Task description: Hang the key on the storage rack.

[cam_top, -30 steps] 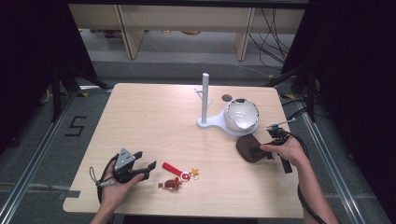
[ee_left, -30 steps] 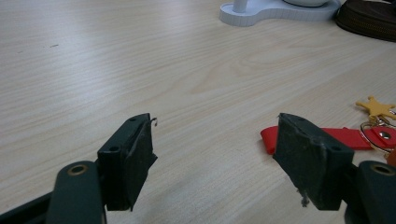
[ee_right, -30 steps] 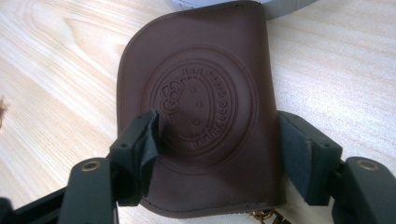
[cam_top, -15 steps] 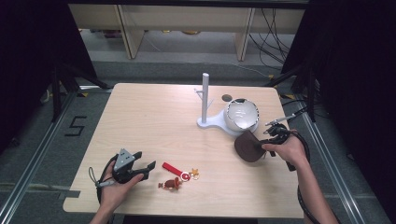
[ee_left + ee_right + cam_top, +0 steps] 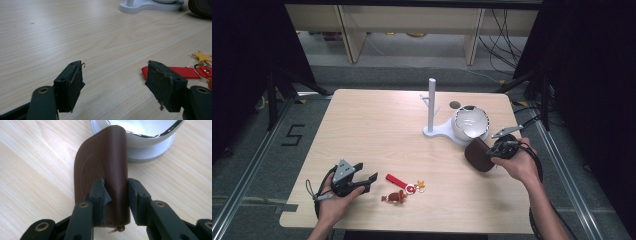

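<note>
Right hand-held gripper (image 5: 115,197) was clamped on a brown leather pouch with a round embossed stamp (image 5: 102,170), jaws having just been closing, the pouch between them and pinched at its near, narrow end; a small brass fitting (image 5: 119,229) hung below the grip. In the high view the pouch (image 5: 478,154) sat just ahead of that hand-held gripper (image 5: 498,150), close beside the round chrome-rimmed mirror (image 5: 471,123) on its white plastic stand with an upright post (image 5: 431,107). Judged light, soft and pliable: the leather bowed between the pads, so it would likely flop or sag beyond the grip. Surface looked smooth, perhaps a little slippery; not fragile. A hold across the folded edge near the fitting seemed soundest, well in from the rim. Left hand-held gripper (image 5: 115,82) was wide open and held nothing, resting over the pale wooden table (image 5: 377,130), a red strap keyring with a gold star charm (image 5: 185,71) just off its right pad.
</note>
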Motion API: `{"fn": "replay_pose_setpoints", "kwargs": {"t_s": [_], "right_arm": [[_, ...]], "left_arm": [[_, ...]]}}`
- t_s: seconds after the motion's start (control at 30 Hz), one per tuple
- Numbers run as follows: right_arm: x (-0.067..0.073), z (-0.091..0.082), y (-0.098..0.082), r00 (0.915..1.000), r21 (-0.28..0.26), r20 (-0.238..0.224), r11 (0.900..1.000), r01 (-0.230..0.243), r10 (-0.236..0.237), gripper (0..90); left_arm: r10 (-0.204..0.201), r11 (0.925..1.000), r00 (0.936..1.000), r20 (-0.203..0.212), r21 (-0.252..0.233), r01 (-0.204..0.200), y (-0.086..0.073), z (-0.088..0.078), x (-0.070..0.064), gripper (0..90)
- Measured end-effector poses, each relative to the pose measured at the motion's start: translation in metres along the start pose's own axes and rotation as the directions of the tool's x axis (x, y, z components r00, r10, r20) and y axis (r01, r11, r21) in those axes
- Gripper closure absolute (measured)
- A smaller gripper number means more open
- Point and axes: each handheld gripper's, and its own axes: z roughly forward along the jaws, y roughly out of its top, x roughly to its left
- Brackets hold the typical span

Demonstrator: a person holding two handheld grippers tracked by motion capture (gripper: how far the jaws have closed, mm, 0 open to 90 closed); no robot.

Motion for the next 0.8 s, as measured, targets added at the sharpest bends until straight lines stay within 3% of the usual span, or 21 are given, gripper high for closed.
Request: {"fn": "replay_pose_setpoints", "kwargs": {"t_s": [0.23,0.33,0.67,0.7,0.8], "right_arm": [[0.006,-0.017,-0.008,0.9955,-0.101,0.078,0.993,0.060,-0.053,67.9],[0.009,-0.022,-0.012,0.9931,-0.116,0.108,0.991,0.059,-0.046,67.7],[0.006,-0.027,-0.019,0.9913,-0.154,0.124,0.986,0.062,-0.043,67.7],[0.005,-0.027,-0.019,0.9896,-0.161,0.132,0.984,0.078,-0.057,67.7],[0.006,-0.031,-0.019,0.9914,-0.166,0.126,0.985,0.056,-0.036,67.8]], "left_arm": [[0.002,0.9999,1.0000,0.006,-0.010,-0.002,0.000,0.001,-0.001,28.7],[0.001,0.9999,1.0000,0.008,-0.010,-0.001,-0.001,0.001,-0.001,28.7],[0.000,1.0000,1.0000,0.006,-0.009,0.000,-0.002,0.001,-0.001,28.8],[-0.003,1.0000,1.0000,0.005,-0.008,0.003,-0.002,0.001,-0.001,28.8],[-0.007,0.9999,0.9999,0.015,-0.015,0.007,-0.002,0.002,-0.002,28.8]]}}
